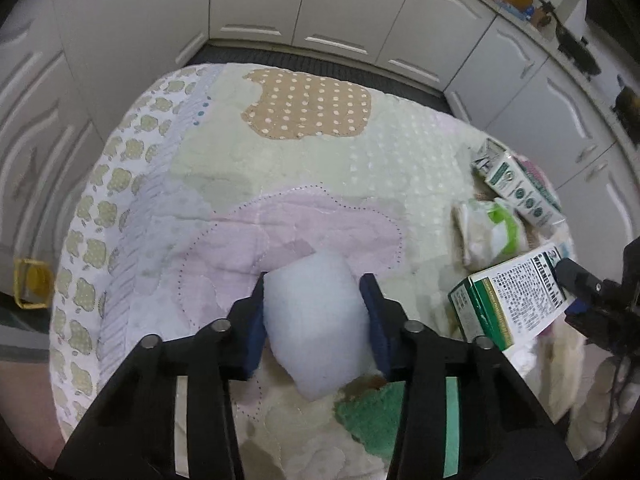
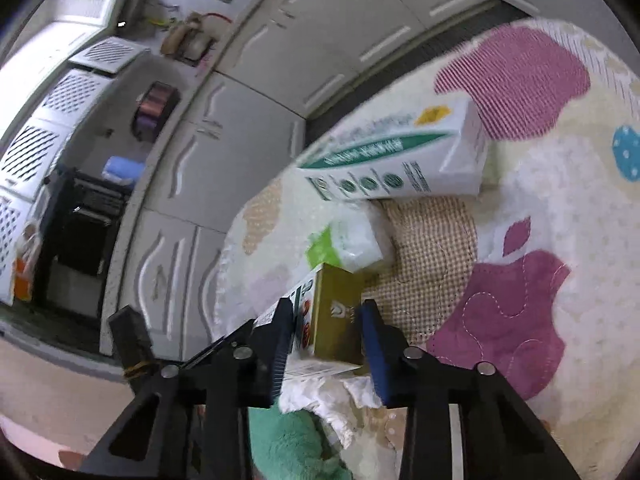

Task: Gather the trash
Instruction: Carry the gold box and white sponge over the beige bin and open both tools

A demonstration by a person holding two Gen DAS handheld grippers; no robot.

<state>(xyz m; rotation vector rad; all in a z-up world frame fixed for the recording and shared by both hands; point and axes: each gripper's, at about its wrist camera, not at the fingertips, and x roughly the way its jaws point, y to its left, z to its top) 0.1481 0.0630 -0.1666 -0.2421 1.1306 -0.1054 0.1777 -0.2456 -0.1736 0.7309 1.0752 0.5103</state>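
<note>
My left gripper (image 1: 316, 296) is shut on a white translucent bag (image 1: 316, 320) and holds it above the quilted patchwork cloth (image 1: 280, 168). My right gripper (image 2: 326, 332) is shut on a small green and white carton (image 2: 334, 320); the same carton (image 1: 508, 300) and the right gripper (image 1: 580, 284) show at the right of the left wrist view. A long white and green box (image 2: 400, 160) lies beyond it, also in the left wrist view (image 1: 516, 184). A white and green packet (image 2: 348, 240) lies between them and shows in the left wrist view (image 1: 492, 232).
White cabinet doors (image 1: 340, 8) surround the cloth-covered table. A green fuzzy cloth (image 1: 372, 420) lies near the front edge, next to crumpled white paper (image 2: 340, 396). A yellow container (image 1: 30, 284) stands on the floor at left. Cluttered counter at back right.
</note>
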